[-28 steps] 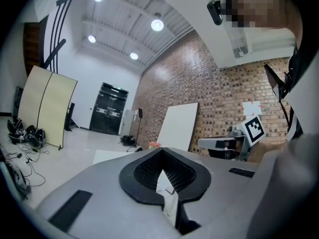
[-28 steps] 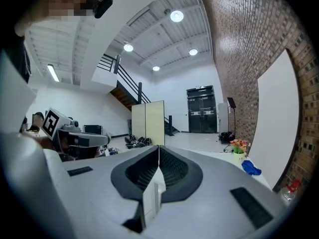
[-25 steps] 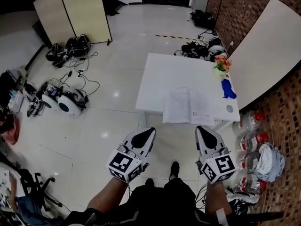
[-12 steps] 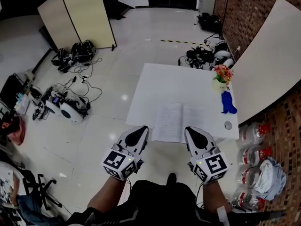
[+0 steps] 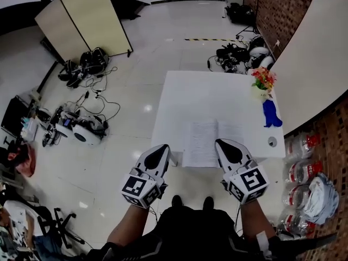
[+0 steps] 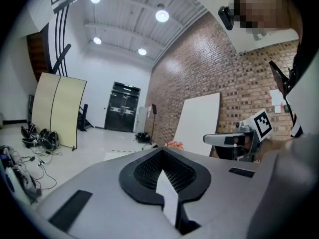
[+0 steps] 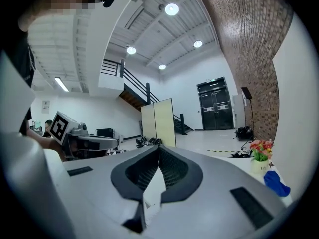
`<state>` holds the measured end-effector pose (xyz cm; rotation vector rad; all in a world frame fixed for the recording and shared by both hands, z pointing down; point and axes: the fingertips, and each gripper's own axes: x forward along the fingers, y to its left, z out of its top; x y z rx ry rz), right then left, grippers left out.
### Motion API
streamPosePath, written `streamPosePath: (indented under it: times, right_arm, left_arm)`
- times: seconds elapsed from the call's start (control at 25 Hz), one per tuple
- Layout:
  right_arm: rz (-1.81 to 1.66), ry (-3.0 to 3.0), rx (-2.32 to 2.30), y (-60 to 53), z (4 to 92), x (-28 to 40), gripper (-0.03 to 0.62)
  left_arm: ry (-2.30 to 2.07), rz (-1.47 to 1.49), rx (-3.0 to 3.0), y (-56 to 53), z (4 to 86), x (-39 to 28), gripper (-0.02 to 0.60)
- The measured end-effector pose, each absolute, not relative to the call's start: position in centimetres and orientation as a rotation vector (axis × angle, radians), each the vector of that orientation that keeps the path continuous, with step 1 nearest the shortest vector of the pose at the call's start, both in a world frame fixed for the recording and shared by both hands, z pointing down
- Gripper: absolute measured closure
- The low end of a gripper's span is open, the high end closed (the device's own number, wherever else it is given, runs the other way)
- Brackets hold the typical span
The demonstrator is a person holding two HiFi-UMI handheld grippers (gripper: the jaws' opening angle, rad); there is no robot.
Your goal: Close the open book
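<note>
book [image 5: 203, 137] open, print unreadable | left hand-held gripper [image 5: 166, 147] pressed together; right hand-held gripper [image 5: 218, 142] likewise

Left gripper [image 6: 162, 153] fingers pressed together; right gripper [image 6: 219, 139] alongside.

Round ceiling lamps [image 6: 162, 15] light the hall brightly and evenly, and in both gripper views they burn out to white discs. The glossy floor [image 5: 163, 31] gives back pale glare spots, one just left of the table [image 5: 217, 91], whose white top is nearly washed out. Shadows are faint and soft. Every view is fisheye: straight lines bow, and the gripper views darken to black at the corners. The jaws, close to the lens, look soft. Print on the open book [image 5: 202, 140] is too small to read.
</note>
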<state>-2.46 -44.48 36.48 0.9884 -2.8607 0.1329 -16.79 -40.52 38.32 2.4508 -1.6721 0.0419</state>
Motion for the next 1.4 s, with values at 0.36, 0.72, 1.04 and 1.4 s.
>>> streamPosePath:
  times: [0.36,0.72,1.04,1.4]
  right_arm:
    - [0.075,-2.714,0.891,-45.8,41.6,-7.4,0.592]
    - [-0.047,-2.395,0.632,-43.5,55.4,-11.8,0.524]
    - [-0.256,-2.118,0.387,-40.3,67.0,-13.0,0.491]
    - [-0.401,-1.956,0.401,-40.2,71.4,-14.0,0.461]
  left_arm:
    - [-1.652,0.186,2.411,-42.6,42.6,-20.5,0.586]
    - [-1.549,0.325,2.317,-42.8,53.8,-21.5,0.586]
    - [-1.468,0.453,2.158,-41.6,64.3,-21.7,0.586]
    - [-1.433,0.503,2.097,-40.5,68.8,-22.5,0.586]
